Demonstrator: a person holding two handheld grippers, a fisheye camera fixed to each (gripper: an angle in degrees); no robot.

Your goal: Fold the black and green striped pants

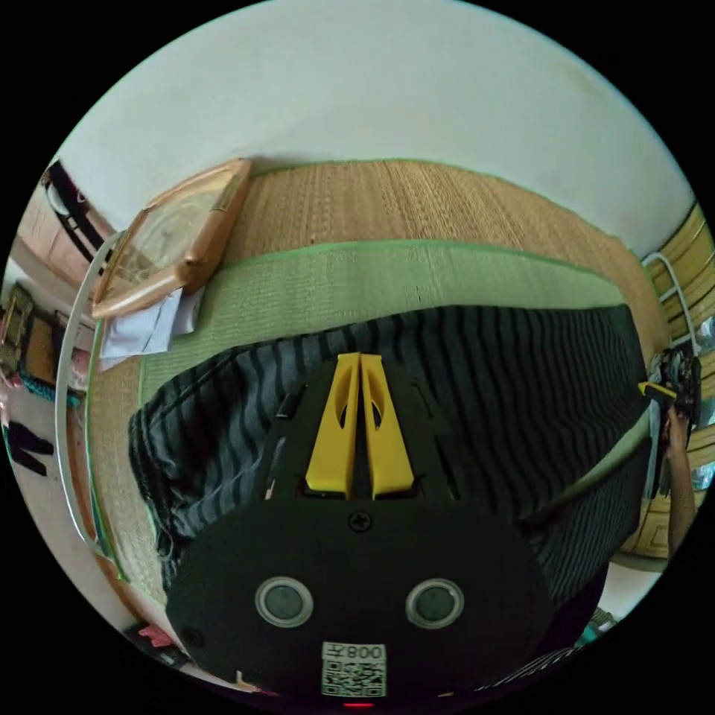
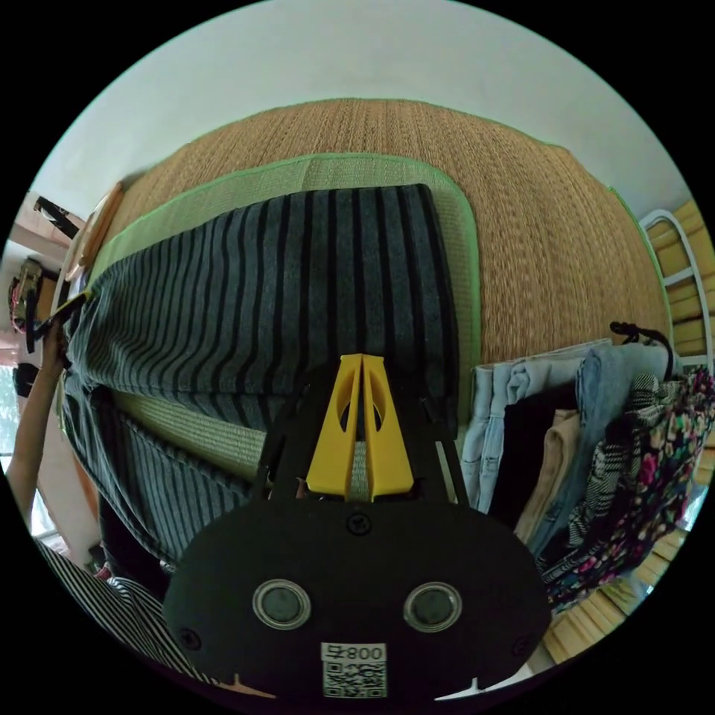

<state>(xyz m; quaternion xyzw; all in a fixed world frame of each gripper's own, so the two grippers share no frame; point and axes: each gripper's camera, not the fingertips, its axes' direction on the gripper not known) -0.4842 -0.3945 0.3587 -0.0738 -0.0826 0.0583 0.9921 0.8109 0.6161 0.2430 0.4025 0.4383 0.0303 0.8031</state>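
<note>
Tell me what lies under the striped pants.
Under the striped pants lies a green mat, itself on a larger brown woven mat. How the green mat looks beneath the cloth cannot be seen. Both grippers pinch the pants' edge.

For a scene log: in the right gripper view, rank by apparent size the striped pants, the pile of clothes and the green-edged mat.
1. striped pants, covering the most picture.
2 and 3. pile of clothes and green-edged mat: unsure, since the pants hide most of the mat and the pile lies nearer the camera.

We are holding the right gripper (image 2: 361,359) closed on the striped pants (image 2: 298,298), which are lying beside the pile of clothes (image 2: 581,462).
</note>
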